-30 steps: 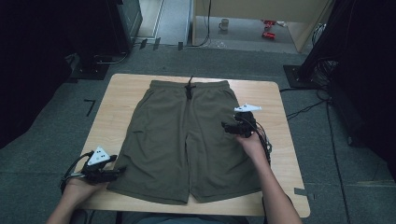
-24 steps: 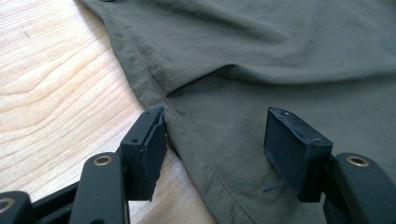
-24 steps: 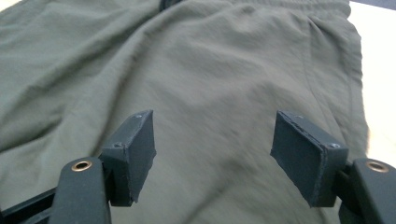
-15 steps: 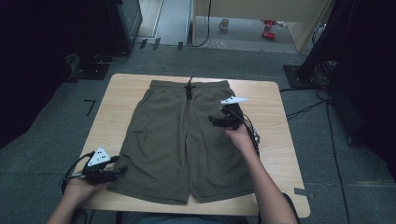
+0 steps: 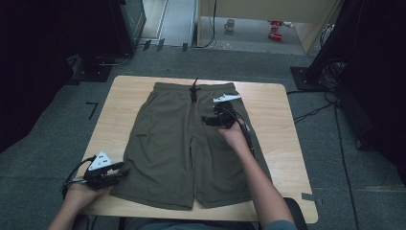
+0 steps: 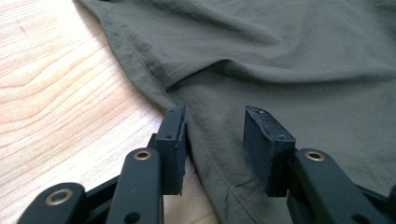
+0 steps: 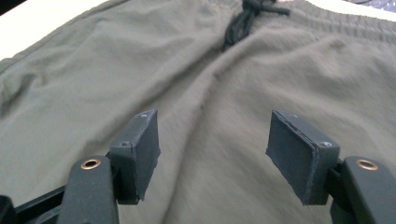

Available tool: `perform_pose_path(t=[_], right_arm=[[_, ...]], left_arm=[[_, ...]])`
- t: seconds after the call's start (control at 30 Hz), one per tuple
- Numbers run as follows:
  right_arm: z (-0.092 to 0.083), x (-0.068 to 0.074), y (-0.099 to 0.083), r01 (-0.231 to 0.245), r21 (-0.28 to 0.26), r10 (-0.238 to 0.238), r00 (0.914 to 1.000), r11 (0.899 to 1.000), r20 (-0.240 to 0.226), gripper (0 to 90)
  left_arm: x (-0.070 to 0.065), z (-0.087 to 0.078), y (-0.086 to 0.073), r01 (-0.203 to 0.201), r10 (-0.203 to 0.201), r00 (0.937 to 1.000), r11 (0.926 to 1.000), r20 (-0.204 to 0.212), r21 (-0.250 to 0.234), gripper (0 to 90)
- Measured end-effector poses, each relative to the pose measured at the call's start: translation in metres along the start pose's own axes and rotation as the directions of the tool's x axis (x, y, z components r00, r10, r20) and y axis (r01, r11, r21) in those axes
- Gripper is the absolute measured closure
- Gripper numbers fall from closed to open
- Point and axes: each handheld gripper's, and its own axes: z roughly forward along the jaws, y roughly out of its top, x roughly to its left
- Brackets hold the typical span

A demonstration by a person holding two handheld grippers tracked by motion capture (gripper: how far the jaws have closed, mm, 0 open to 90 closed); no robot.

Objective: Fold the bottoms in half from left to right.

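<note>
Left gripper: the left gripper (image 5: 106, 173) is held low at the near left corner of the table (image 5: 282, 110), beside the outer hem of the shorts' left leg. Its jaws have just been closing; in the left gripper view (image 6: 215, 144) the hem edge is seen running between the pads, which are still apart and not yet pressed on the cloth.
Left hand: the left hand (image 5: 81, 191) is brought in from the bottom edge, wrapped around the gripper's body, with the forearm angled in from the lower left.
Shorts: the shorts (image 5: 186, 143) are olive green and laid flat, front up, across the middle of the table, waistband at the far side and leg openings at the near edge. A stitched hem and soft creases are seen in the left gripper view (image 6: 289, 60).
Right hand: the right hand (image 5: 234, 136) is stretched forward over the right leg of the shorts, the forearm crossing the cloth from the near edge.
Right gripper: the right gripper (image 5: 213, 120) is held above the upper front of the shorts, pointed toward the waistband; its jaws are spread wide with nothing gripped (image 7: 212, 149).
Drawstring: a dark drawstring (image 7: 243, 18) is tied at the middle of the gathered waistband.
Writing: no lettering can be read on the shorts.
</note>
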Motion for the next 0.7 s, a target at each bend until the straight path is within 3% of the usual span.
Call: perform_pose_path(t=[0.1, 0.27, 0.33, 0.5, 0.7], right_arm=[[0.005, 0.005, 0.004, 0.003, -0.033, -0.003, 1.0000, 0.999, -0.001, 36.8], [0.018, 0.010, 0.014, -0.004, -0.004, 0.004, 0.9999, 1.000, -0.010, 36.4], [0.021, 0.013, 0.017, 0.009, -0.026, -0.009, 0.9999, 1.000, -0.008, 38.4], [0.030, 0.019, 0.027, 0.009, -0.008, -0.009, 0.9998, 1.000, -0.018, 38.0], [0.039, 0.026, 0.031, 0.016, -0.037, -0.017, 0.9996, 0.999, -0.021, 40.2]], left_arm=[[-0.001, 0.000, 0.000, -0.005, 0.005, 1.0000, 1.0000, -0.003, 0.003, 63.6], [-0.003, -0.001, 0.000, -0.006, 0.006, 1.0000, 1.0000, 0.000, 0.008, 64.8], [-0.003, -0.001, 0.000, -0.007, 0.007, 1.0000, 1.0000, 0.002, 0.007, 64.8], [-0.003, -0.001, 0.000, -0.005, 0.005, 1.0000, 1.0000, 0.007, 0.004, 64.8], [-0.003, 0.000, 0.000, -0.007, 0.007, 0.9999, 1.0000, 0.013, 0.000, 64.6]])
